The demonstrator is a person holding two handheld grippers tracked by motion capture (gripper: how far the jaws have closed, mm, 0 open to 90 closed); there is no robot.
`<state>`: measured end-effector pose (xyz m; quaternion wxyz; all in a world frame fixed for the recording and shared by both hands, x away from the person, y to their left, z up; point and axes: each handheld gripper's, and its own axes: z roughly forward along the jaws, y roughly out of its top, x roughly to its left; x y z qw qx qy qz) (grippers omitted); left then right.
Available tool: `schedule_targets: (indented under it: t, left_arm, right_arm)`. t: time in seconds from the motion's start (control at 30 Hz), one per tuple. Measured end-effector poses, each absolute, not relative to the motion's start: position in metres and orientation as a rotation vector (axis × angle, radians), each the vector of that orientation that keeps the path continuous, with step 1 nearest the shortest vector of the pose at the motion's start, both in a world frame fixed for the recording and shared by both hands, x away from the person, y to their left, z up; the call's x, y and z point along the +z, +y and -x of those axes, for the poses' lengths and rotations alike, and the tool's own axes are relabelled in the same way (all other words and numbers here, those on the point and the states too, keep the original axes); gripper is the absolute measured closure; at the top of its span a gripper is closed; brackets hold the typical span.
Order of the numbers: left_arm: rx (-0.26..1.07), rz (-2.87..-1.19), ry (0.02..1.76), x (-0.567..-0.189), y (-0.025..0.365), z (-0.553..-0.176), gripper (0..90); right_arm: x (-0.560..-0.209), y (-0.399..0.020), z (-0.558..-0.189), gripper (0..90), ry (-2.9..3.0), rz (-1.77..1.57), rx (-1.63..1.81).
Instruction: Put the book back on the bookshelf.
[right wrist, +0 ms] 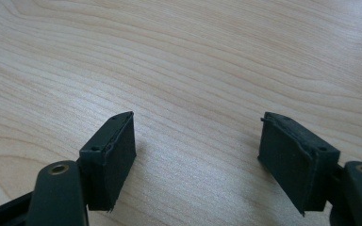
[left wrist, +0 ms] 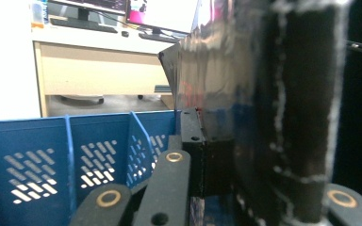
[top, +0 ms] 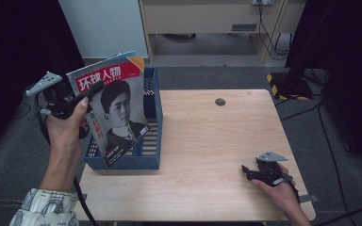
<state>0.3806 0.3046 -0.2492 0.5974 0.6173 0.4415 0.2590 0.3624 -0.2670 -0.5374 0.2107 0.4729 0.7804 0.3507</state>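
Left gripper is clamped tight on the top edge of the magazine, jaws pinched onto the cover near its upper left corner, and the magazine hangs tilted with its lower end down inside the blue file rack. That rack sits at the left edge of the counter, hard against the near-left corner. From the left gripper view the glossy cover rises right between the black jaws, with the rack's slotted dividers just beyond. Over on the other side, the right gripper rests low on the counter near the near-right corner, well apart from the rack, its jaws spread wide with nothing between them, bare wood grain showing in the gap in the right gripper view.
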Motion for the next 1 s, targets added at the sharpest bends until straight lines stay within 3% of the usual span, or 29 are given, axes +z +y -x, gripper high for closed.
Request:
schedule_targets:
  t: [1.0]
  left_arm:
    - [0.626,-1.437,1.048,-0.254,0.343,-0.37,86.5]
  right_arm:
    - [-0.537,-0.267,-0.362,28.8,2.173,-1.31,0.981]
